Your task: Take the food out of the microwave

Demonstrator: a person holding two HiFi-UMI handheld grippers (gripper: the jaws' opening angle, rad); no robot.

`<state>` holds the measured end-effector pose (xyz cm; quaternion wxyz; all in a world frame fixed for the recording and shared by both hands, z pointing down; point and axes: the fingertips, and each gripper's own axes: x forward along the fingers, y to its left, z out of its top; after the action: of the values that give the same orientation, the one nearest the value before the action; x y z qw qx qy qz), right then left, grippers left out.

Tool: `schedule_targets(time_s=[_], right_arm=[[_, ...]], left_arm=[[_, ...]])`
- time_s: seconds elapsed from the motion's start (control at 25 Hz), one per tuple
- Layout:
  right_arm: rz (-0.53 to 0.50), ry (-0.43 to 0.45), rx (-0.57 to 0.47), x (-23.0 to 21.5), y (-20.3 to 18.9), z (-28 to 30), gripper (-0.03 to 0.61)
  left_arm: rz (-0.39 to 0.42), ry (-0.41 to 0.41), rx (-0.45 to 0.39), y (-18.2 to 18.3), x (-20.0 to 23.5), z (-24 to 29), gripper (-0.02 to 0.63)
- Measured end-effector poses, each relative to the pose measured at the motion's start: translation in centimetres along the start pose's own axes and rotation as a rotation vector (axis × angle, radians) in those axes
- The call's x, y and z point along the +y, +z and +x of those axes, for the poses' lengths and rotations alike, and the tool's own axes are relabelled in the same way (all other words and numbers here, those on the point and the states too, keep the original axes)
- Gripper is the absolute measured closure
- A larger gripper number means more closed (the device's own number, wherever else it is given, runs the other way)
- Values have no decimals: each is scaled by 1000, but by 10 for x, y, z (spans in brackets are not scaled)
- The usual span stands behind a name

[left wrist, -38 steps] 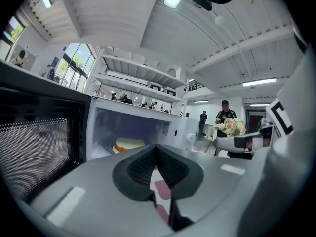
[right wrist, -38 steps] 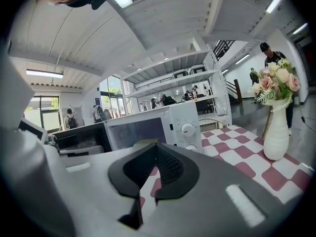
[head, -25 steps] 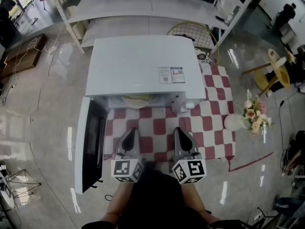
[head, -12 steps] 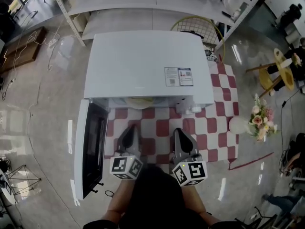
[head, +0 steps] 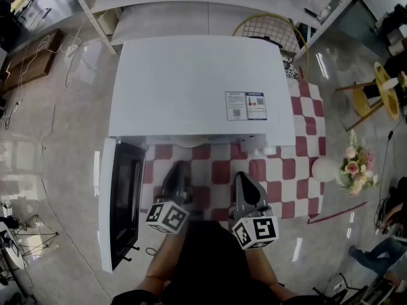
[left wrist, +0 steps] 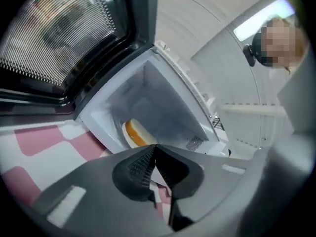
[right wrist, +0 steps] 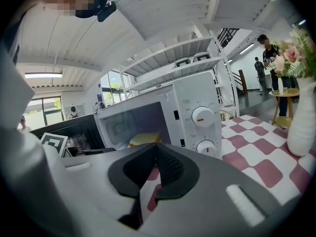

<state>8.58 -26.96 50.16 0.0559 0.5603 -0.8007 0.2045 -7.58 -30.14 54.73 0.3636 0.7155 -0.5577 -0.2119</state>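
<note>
1. Food [left wrist: 136, 132]: a yellowish bun-like piece on what looks like a pale plate. It sits inside the microwave [head: 197, 88] cavity, just left of centre in the left gripper view, untouched.
2. Door [head: 121, 202]: swung open, lower left of the head view.
3. Left gripper [left wrist: 154, 154] and right gripper [right wrist: 157, 149]: both have jaws pressed together with nothing between them. Both are short of the cavity mouth, over the checked cloth [head: 280, 170].
4. My read: approach step. Next I must part one gripper's jaws, reach in level and close on the plate's rim.
</note>
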Motion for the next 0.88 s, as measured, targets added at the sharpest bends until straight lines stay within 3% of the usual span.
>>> schedule_targets(time_s=[0.12,0.28,0.48,0.72,0.88], right_arm=[[1,-3,7,-5,-3,5,578],[8,-18,26,-12,-6,9,578],[6,-30,44,-19,-9,14,578],[9,-38,54,-27,-11,17,578],[4,-47,59,-32,-11,17,578]], left_arm=[[-132,-27,-41,2,7,6,604],[-249,-26,-50,-3,16,16,604],[-472,-83,-77,-11,22,26,591],[-565,-84,-35,-25,24,43,463],[-617,-79,-40,-29,27,54,454]])
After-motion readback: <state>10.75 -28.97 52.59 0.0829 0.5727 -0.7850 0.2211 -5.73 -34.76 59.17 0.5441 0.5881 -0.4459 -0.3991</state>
